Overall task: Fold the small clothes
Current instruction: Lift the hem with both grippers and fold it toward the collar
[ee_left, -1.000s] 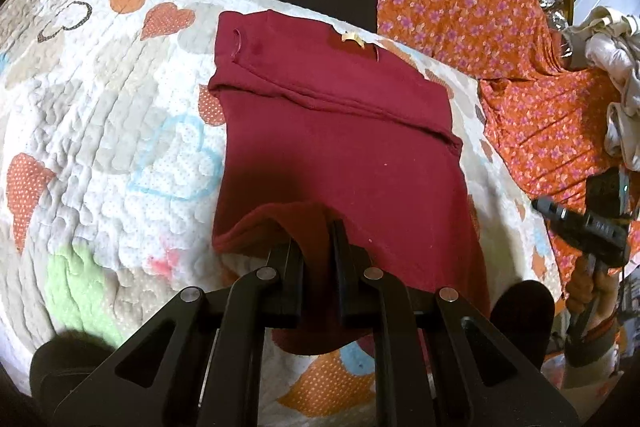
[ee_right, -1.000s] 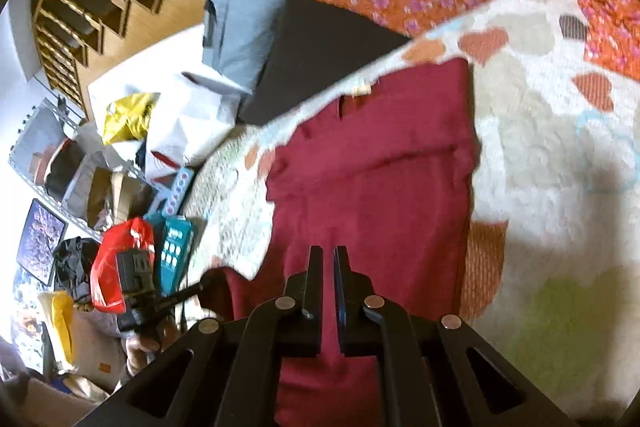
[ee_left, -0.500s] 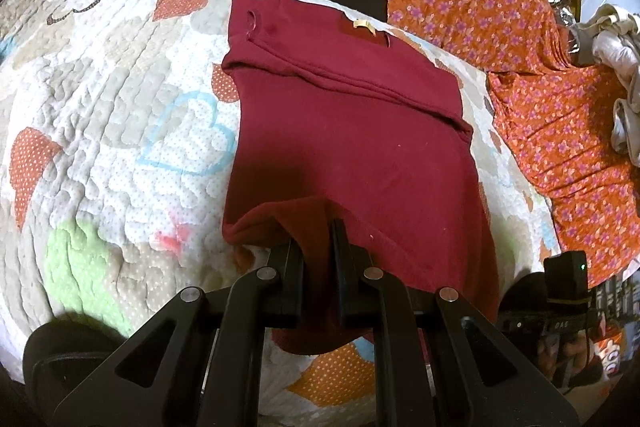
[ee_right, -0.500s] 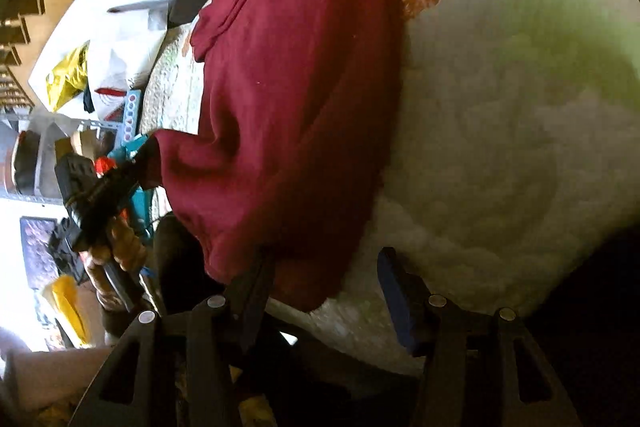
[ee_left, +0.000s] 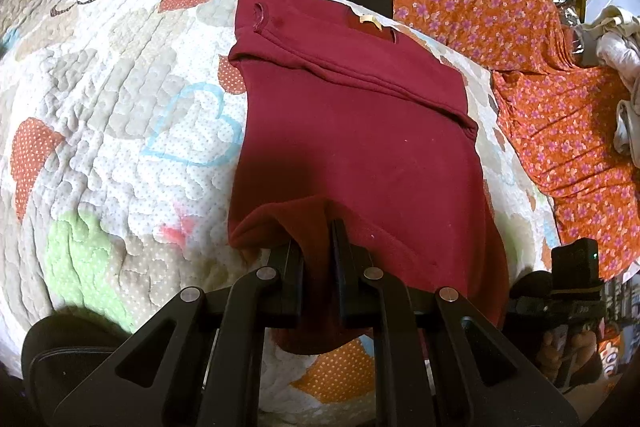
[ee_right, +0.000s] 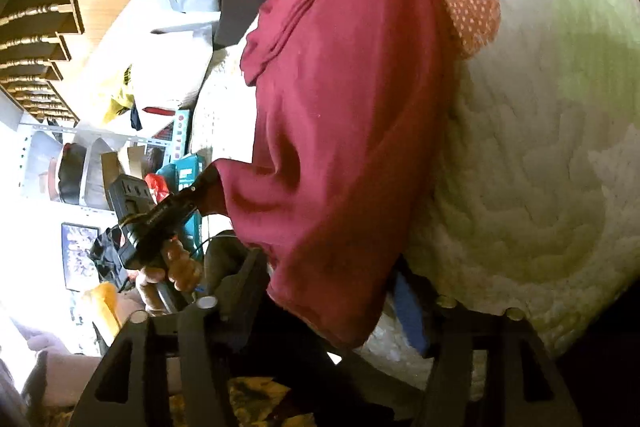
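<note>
Maroon shirt (ee_left: pixel 360 131) lies on the heart-print quilt (ee_left: pixel 120 131), near hem hanging off the edge. Left gripper (ee_left: pixel 316 239) clamped tight on a hem fold. Right gripper (ee_right: pixel 332 291) jaws opening wide, hem corner between them, pads not pressing.

Left gripper (ee_left: pixel 316 247): two flat matte-black fingers on black linkage arms with triangular cut-outs, joined by four round silver pivot pins set in a row behind the fingers. Right gripper (ee_right: pixel 328 287): the same black linkage and silver pins; one finger (ee_right: pixel 408 311) carries a blue pad on its inner face.
</note>
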Motion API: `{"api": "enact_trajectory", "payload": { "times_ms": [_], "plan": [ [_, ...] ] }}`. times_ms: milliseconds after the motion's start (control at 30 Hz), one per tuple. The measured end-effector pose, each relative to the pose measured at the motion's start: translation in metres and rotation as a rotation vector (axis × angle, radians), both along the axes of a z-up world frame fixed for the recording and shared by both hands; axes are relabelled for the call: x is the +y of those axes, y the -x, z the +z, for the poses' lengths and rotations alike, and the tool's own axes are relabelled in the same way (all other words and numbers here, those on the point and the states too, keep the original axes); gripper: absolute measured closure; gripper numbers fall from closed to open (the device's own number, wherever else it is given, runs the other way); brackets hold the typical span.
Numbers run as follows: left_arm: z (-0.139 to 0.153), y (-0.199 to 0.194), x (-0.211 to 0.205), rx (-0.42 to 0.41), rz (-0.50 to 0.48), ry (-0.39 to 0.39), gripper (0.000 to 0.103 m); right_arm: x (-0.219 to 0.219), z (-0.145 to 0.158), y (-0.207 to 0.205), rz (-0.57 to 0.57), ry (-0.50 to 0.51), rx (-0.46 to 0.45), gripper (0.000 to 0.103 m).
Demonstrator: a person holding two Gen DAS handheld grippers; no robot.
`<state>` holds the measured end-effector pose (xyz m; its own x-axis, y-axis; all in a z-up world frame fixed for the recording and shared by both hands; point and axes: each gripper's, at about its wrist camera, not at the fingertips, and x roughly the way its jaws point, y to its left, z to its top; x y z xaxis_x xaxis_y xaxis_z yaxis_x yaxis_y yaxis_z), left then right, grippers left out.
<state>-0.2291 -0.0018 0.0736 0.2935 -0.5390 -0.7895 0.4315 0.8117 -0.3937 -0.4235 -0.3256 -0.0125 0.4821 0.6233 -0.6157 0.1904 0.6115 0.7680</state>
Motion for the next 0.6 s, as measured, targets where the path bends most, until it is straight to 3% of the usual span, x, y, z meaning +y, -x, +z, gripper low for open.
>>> {"api": "enact_trajectory", "payload": {
  "times_ms": [133, 167, 233, 300, 500, 600],
  "plan": [
    [-0.001, 0.0, -0.001, -0.006, -0.002, -0.008, 0.093, 0.012, -0.012, -0.011, 0.034, 0.012, 0.049, 0.041],
    [-0.001, -0.001, -0.001, -0.002, -0.003, -0.011, 0.093, 0.017, -0.016, -0.014, 0.048, 0.013, 0.051, 0.045],
    [0.001, -0.004, 0.001, 0.004, -0.002, -0.003, 0.093, 0.018, -0.019, -0.017, 0.043, 0.012, 0.047, 0.081],
    [0.006, -0.006, 0.002, -0.002, 0.001, 0.013, 0.093, 0.016, -0.01, -0.019, 0.046, 0.009, 0.01, 0.089],
    [0.028, -0.037, -0.003, -0.04, 0.043, 0.071, 0.093, 0.002, 0.054, -0.043, 0.063, 0.019, -0.211, 0.09],
    [0.049, -0.068, -0.014, -0.081, 0.065, 0.102, 0.093, -0.012, 0.091, -0.078, 0.033, 0.091, -0.322, 0.09]
  ]
}}
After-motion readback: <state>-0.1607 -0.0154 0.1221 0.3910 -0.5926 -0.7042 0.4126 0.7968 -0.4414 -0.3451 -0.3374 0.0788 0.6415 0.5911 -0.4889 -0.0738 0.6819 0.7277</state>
